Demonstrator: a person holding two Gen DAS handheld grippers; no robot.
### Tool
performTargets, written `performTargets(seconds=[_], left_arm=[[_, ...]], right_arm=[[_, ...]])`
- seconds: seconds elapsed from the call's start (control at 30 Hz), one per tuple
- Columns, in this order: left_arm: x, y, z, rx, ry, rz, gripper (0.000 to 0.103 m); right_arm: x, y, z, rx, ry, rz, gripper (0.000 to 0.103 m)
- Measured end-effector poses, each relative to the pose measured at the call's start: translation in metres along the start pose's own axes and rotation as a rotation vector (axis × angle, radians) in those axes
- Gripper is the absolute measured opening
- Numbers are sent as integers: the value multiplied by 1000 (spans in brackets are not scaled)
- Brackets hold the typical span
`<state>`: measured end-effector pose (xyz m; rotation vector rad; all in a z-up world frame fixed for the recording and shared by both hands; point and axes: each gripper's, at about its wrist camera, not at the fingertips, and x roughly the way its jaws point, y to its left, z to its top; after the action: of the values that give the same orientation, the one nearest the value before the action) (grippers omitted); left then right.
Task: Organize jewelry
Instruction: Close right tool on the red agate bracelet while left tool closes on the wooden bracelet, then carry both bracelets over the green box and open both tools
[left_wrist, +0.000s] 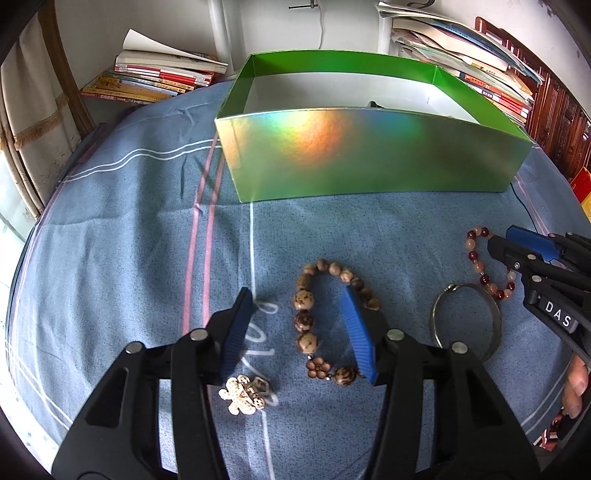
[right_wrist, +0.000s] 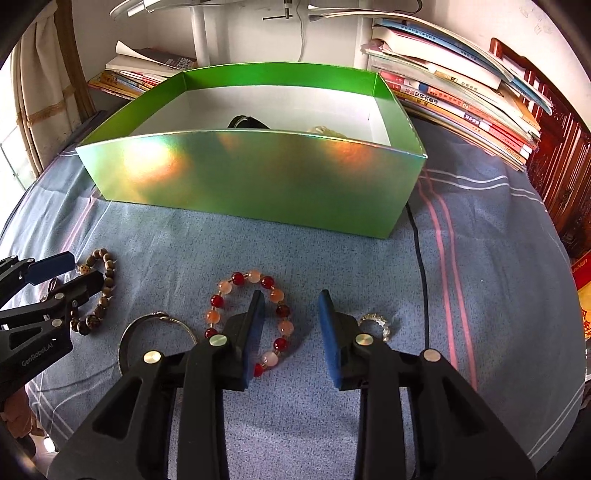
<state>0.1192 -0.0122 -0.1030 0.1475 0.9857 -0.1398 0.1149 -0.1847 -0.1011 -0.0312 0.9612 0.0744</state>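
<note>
Your left gripper (left_wrist: 295, 325) sits low in the middle of its picture, with its two blue fingers partly apart. The brown bead bracelet (left_wrist: 325, 317) lies flat on the blue cloth (left_wrist: 110, 240), and one side of its loop is between those fingers, but the pads do not squeeze it. The fingers have nothing in their hold. A small white butterfly clip (left_wrist: 245, 393) lies just beside the left finger, at the lower left. Your right gripper (right_wrist: 293, 330) is low in the middle of its own picture, with its fingers a little apart and only bare cloth between them. The red and pink bead bracelet (right_wrist: 251, 321) lies around the left finger: that finger stands inside the loop. A silver bangle (right_wrist: 155, 343) lies to the left of it, and a small sparkly ring (right_wrist: 376, 325) peeks out behind the right finger. The green box (right_wrist: 251, 184) stands open at the top middle of both pictures. Inside it you can see one dark thing (right_wrist: 245, 122) and one pale thing (right_wrist: 328, 132), mostly hidden by the front wall. On the cloth there are two bead bracelets, one bangle, one ring and one clip.
</note>
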Motion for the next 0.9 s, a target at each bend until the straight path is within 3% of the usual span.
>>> performTargets(seconds=[0.07,0.17,0.37,0.53,0.9], left_arm=[[-1,-4,0,16,-3,-9,36],[-2,-10,0,39,-7,-5,27],[-4,-21,-2,69,-6,-2,12],[-5,-20,-2,50,5,-4,12],[-44,-3,5,2,-93,-33,12]], right_arm=[[0,2,0,-8,0,17,16],[-1,7,-2,-30,-3,18,9],[-1,10,-2,-41,-8,19,9],[-4,7,-2,-17,-2,68,8],[-61,7,12,-23,-161,69,8]])
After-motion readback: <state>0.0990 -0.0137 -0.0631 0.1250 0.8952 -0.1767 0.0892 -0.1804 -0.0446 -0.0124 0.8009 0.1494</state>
